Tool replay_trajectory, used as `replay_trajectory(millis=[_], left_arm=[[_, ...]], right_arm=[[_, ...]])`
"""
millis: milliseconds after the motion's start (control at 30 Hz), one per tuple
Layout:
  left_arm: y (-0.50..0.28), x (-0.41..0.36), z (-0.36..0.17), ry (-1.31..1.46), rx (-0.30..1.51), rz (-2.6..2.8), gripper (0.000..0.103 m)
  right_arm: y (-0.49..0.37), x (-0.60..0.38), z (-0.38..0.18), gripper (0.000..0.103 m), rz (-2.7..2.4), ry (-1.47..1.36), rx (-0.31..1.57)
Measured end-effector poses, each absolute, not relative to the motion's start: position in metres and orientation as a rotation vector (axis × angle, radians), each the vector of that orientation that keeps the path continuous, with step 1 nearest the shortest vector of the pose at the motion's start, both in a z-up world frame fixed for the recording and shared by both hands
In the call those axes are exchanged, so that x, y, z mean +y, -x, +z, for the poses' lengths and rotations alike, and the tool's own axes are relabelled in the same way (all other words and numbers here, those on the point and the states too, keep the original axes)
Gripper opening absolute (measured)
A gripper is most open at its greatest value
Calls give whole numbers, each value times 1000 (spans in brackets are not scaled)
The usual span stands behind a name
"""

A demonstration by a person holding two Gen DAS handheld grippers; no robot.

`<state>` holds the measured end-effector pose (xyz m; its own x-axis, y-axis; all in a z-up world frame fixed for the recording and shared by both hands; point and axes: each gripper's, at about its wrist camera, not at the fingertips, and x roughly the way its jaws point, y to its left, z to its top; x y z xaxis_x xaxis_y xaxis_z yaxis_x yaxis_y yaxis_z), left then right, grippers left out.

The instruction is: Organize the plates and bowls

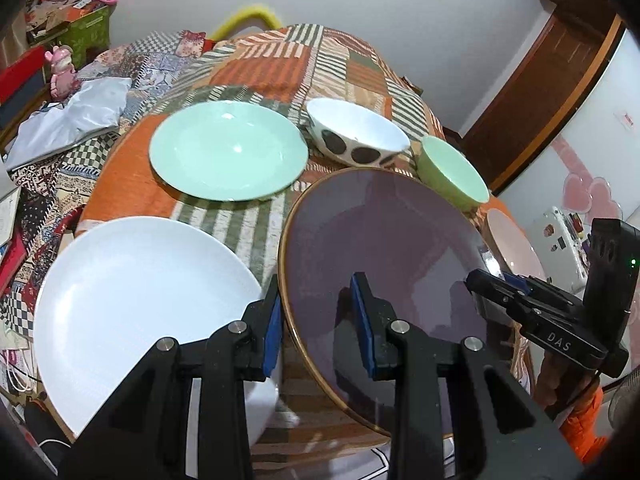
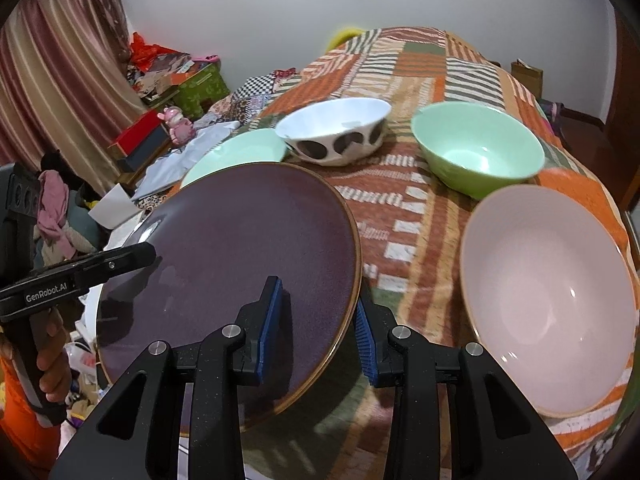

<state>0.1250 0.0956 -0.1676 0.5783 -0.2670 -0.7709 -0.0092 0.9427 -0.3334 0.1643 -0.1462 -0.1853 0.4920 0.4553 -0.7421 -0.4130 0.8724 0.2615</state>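
Step in hand: both grippers are carrying the purple plate above the desk, one on each side of its rim, so a plate is on its way to a stack, as I judge it.
Left gripper: its jaws are standing narrow and clamping the plate's gold-edged rim on the left side, one blue pad under the rim, one on the plate's face.
Right gripper: its jaws are gripping the opposite rim just as narrowly, one pad on the dark face, the other outside the edge.
Where the plate is: it is hanging tilted, lifted off the patchwork cloth, between the white plate and the pink bowl.
Next move, my guess: the likeliest home is the white plate just beside it; that calls for both hands levelling the purple plate together, centring it over the white one, then loosening both grips at once so it does not tip.
Risk: two thin rim grips on a glossy plate could slip if one hand leads the other.
Left view alone is showing: the whole white plate at the near edge and the full green plate behind it.
Right view alone is showing: the pink bowl in full, the inside of the green bowl, and the person's hand on the left handle.
Both views are showing: the spotted bowl sitting at the back between green plate and green bowl.
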Motion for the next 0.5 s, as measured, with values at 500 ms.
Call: replay_trajectory(millis=[500], left_arm=[[-143, 82, -203, 317, 1017, -169, 32]], right_arm=[[-162, -155, -206, 31, 436, -48, 950]])
